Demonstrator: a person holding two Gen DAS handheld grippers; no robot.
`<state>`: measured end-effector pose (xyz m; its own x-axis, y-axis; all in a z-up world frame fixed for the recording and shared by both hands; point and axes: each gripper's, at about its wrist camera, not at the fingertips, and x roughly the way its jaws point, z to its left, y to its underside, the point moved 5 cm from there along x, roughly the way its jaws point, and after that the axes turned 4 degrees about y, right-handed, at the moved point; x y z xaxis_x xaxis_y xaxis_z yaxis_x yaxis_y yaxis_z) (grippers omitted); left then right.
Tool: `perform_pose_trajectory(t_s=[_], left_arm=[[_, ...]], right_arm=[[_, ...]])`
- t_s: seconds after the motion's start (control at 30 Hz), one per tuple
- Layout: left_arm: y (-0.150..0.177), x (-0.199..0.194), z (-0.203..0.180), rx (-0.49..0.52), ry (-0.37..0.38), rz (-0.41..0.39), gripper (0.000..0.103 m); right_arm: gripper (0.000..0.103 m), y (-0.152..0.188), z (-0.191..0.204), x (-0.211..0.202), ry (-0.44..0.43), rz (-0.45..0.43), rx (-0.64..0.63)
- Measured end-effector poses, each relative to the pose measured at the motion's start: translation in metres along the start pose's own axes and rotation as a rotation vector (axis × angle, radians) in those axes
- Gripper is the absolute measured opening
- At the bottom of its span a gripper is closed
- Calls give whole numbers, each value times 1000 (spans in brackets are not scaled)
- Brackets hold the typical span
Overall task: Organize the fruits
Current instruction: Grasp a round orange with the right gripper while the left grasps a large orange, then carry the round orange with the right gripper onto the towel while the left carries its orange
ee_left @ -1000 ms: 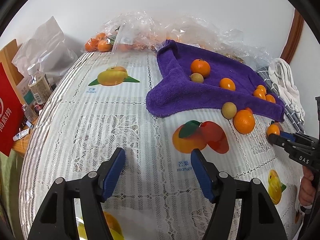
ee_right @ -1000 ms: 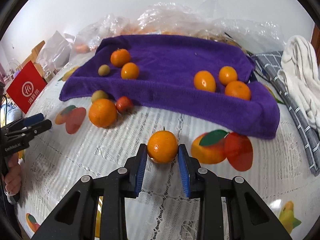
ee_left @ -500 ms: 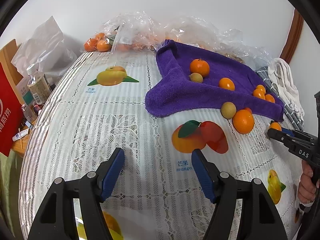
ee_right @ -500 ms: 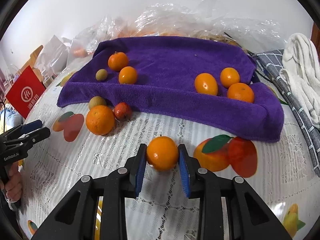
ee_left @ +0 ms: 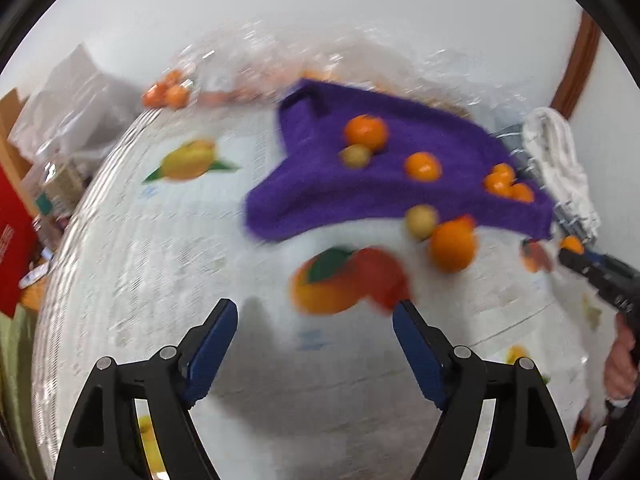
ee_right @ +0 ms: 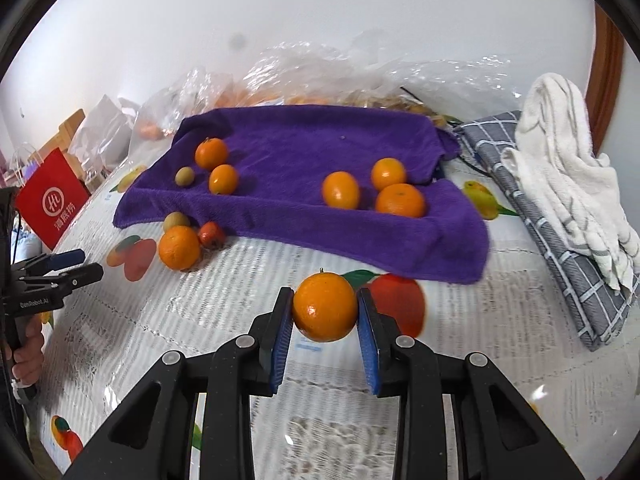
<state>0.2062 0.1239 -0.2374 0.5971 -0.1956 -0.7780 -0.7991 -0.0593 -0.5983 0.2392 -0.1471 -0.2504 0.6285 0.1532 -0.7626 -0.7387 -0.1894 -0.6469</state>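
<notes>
Lace-covered tabletop (ee_right: 240,300): right gripper (ee_right: 325,322) has lifted its clamped orange (ee_right: 325,307) toward the purple towel (ee_right: 312,184) ahead. Left gripper (ee_left: 316,344) is opening, nothing between, loose fruit up ahead-right.

Six fruits (ee_right: 340,189) lie on the towel (ee_right: 304,152), three (ee_right: 179,242) before it.

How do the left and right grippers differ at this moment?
The right gripper is clamped on an orange; the left gripper holds nothing, its jaws opening. The right gripper's blue pads sit close together; the left gripper's stand far apart. Both are black, point down at the tablecloth, and are hand-held.
</notes>
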Motion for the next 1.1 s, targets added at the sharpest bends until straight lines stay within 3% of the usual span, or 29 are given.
perform_pose_trajectory(t_s=[0.13, 0.33, 0.63, 0.77, 1.1], left_arm=[[-9, 19, -40, 39, 63, 30, 78], [-15, 40, -76, 45, 95, 51, 78], [-22, 57, -81, -25, 96, 57, 59], [-26, 61, -86, -12, 85, 66, 38], [-25, 35, -79, -51, 132, 49, 37]], right_arm=[[31, 1, -12, -2, 19, -3, 2], [31, 10, -40, -2, 66, 10, 22], [31, 19, -59, 1, 80, 27, 57], [31, 19, -59, 1, 75, 28, 61], [31, 18, -54, -10, 66, 13, 51]])
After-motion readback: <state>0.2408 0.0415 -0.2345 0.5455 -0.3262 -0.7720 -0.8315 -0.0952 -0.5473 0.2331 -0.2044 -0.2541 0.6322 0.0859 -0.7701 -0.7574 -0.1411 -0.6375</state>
